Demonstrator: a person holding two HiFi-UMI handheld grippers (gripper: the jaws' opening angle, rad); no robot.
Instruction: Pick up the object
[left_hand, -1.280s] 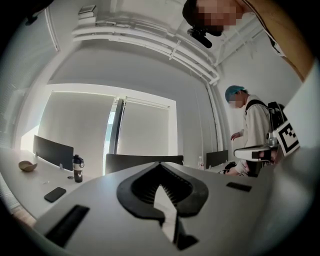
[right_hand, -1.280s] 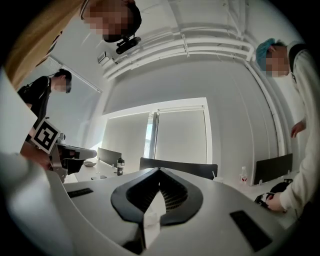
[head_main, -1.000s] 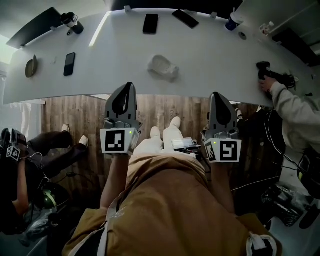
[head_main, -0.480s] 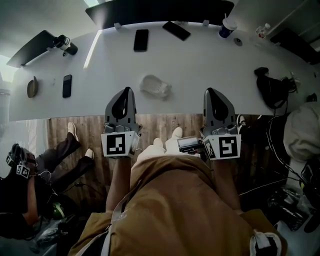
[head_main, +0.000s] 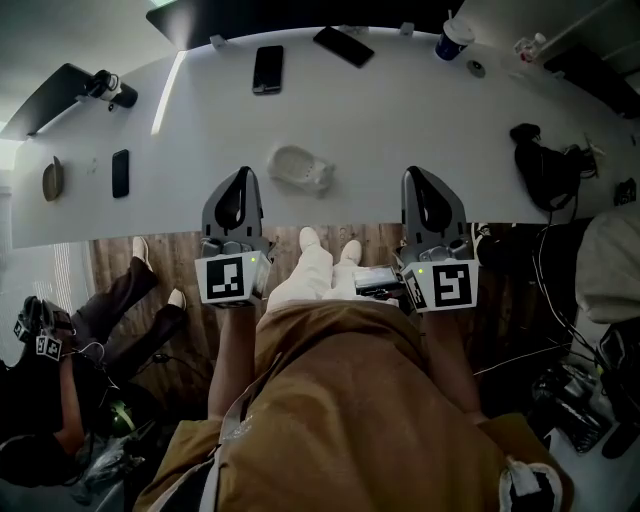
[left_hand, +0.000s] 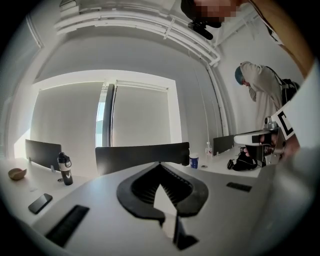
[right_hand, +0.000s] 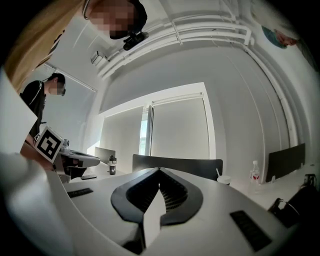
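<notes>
A white rounded object (head_main: 300, 168) lies on the white table (head_main: 400, 120), a little in from its near edge. It sits between my two grippers and slightly beyond their tips. My left gripper (head_main: 240, 178) is to its left, jaws shut and empty, tips over the table's edge. My right gripper (head_main: 418, 178) is to its right, also shut and empty. The object shows in neither gripper view. There the shut jaws of my left gripper (left_hand: 160, 165) and my right gripper (right_hand: 160, 171) fill the lower middle.
On the table lie phones (head_main: 266, 69) (head_main: 342, 46) (head_main: 120, 172), a bowl (head_main: 51, 178), a dark bottle (head_main: 105, 85), a cup (head_main: 452, 42) and a black bag (head_main: 540, 160). A person sits low at the left (head_main: 40, 400), and another stands at the right (head_main: 610, 260).
Both grippers have moved forward together. Their tips now reach over the table's near edge, and the white object lies closer to them.
</notes>
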